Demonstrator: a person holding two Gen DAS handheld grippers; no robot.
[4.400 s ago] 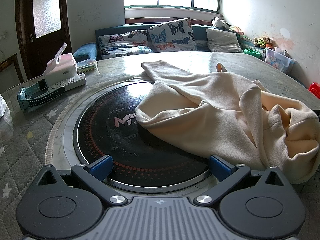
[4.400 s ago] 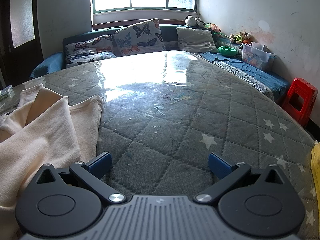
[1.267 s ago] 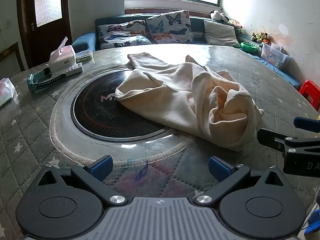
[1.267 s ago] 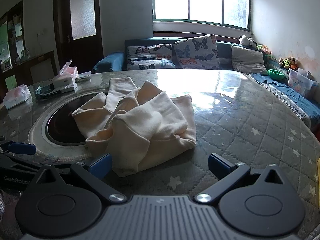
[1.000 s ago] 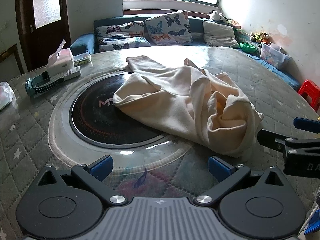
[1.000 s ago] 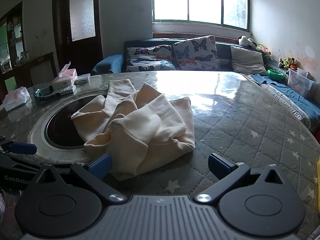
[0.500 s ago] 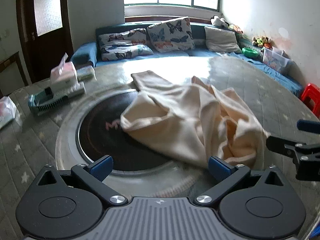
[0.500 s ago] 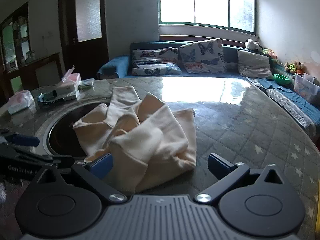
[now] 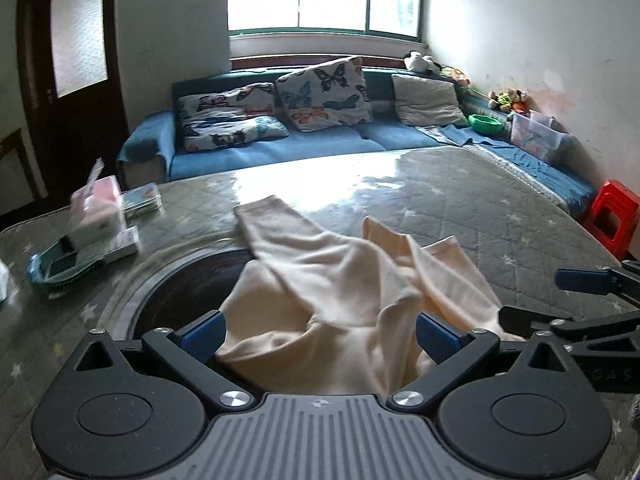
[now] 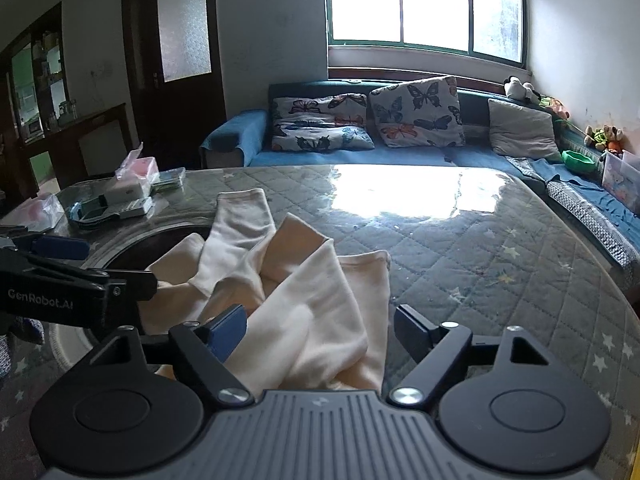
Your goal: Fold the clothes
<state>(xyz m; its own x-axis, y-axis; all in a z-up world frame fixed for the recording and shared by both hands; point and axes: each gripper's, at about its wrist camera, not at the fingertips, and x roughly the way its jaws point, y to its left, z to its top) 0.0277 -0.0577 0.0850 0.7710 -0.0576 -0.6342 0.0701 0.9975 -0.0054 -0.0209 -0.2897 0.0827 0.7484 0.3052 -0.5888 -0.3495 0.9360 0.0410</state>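
Room: daylight is thrown from a wide window (image 10: 426, 4) onto a blue sofa (image 10: 360, 156) stacked with butterfly cushions (image 10: 416, 112).
Surface: a grey quilted, star-patterned surface (image 10: 500, 248) under a glossy cover is seen, with a dark round inset (image 9: 176, 292) at its left.
Garment: a cream garment (image 9: 340, 292) is spread rumpled across the inset's edge and the quilting, one long narrow part stretched toward the sofa.
Left hand-held gripper (image 9: 320, 334): held wide apart, with cloth lying between the blue pads; contact appears unlikely, though the near hem is hidden.
Right hand-held gripper (image 10: 320, 334): jaws have just been narrowing, folds are bracketed, nothing clamped.
Clutter: a tissue box (image 9: 98, 210) is parked far left.
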